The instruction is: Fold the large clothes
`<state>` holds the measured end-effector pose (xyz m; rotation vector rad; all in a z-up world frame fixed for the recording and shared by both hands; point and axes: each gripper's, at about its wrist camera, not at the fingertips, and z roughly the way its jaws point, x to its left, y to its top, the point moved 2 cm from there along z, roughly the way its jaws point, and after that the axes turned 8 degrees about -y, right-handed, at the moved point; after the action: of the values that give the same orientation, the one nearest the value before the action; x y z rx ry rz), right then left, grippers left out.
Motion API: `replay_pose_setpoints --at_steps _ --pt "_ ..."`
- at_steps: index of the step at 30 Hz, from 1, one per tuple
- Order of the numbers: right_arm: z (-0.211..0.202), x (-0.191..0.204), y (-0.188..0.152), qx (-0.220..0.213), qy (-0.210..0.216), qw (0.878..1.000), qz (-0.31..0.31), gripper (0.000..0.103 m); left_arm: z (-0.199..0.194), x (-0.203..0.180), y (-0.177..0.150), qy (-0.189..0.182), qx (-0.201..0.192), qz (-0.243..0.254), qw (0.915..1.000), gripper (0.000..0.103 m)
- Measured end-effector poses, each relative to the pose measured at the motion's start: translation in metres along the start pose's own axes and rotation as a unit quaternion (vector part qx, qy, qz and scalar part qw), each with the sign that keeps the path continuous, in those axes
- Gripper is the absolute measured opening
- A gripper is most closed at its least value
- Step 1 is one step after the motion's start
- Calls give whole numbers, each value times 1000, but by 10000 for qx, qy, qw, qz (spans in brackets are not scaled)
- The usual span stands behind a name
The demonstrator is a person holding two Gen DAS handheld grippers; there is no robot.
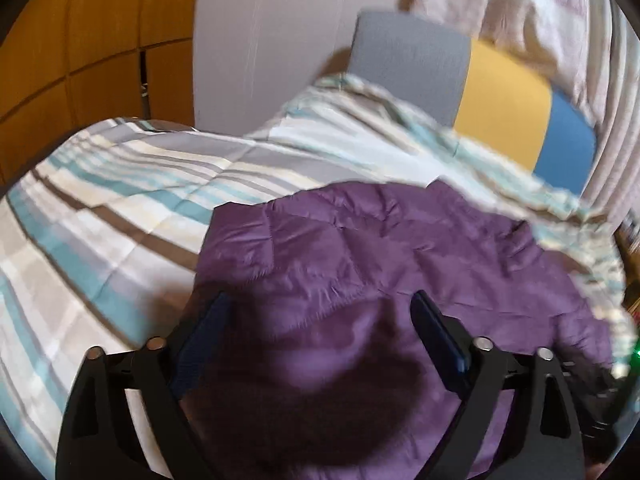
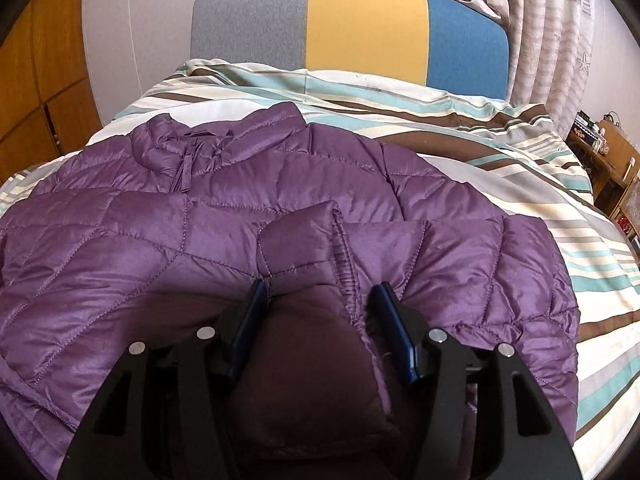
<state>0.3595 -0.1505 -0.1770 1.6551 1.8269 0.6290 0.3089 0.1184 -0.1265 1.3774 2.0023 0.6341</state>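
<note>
A purple quilted puffer jacket lies spread on the striped bed cover, collar toward the headboard. It also shows in the left wrist view, blurred. My left gripper is open, its fingers wide apart just above the jacket's near left part, holding nothing. My right gripper has its fingers around a puffy sleeve end with a gathered cuff that lies folded over the jacket's body. The fingers stand part-closed; I cannot tell whether they pinch the fabric.
The bed cover has teal, brown, grey and cream stripes. A grey, yellow and blue headboard stands at the far end. Curtains hang at right, a wooden shelf unit beside the bed, wooden cupboards at left.
</note>
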Motion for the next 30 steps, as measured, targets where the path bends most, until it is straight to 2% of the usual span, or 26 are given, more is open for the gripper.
replay_pose_setpoints --at_steps 1,2,4,12,14,15,16,18,20,21,23,26,29,30 --pt "0 -1 0 -1 13 10000 10 56 14 4 2 183 185 74 9996 75" --pt "1 -1 0 -3 19 10000 13 57 25 9 2 271 284 89 9992 75" --pt "0 0 -1 -12 26 10000 -5 58 39 19 -2 196 360 53 9991 75" --pt "2 6 -3 -32 -119 9998 -139 59 51 19 -7 291 328 365 9984 76" --pt "2 5 -3 -29 -96 9999 -118 59 45 17 -7 262 348 410 9982 85" --pt "2 5 -3 -27 -91 9999 -113 59 40 14 -8 361 395 502 9973 90" --pt "2 5 -3 -30 -94 9999 -115 59 33 11 -9 552 421 587 9959 96" --pt "1 4 -4 -40 -91 9999 -113 59 12 7 -12 984 228 559 9933 97" --pt "1 3 -4 -48 -95 9999 -109 60 -9 2 -17 784 -53 351 9963 97" --pt "1 3 -4 -49 -94 9999 -108 60 -21 -4 -19 483 -225 233 9983 97" --pt "1 3 -4 -55 -92 9999 -95 60 -30 -19 -21 291 -361 256 9986 97" --pt "0 2 -5 -59 -84 9999 -75 61 -19 -55 -25 -145 -146 616 9979 97" --pt "0 2 -5 -60 -83 9999 -74 61 4 -75 -30 -99 103 888 9959 97" --pt "0 2 -5 -58 -82 9999 -74 61 19 -76 -34 -85 300 891 9955 97"
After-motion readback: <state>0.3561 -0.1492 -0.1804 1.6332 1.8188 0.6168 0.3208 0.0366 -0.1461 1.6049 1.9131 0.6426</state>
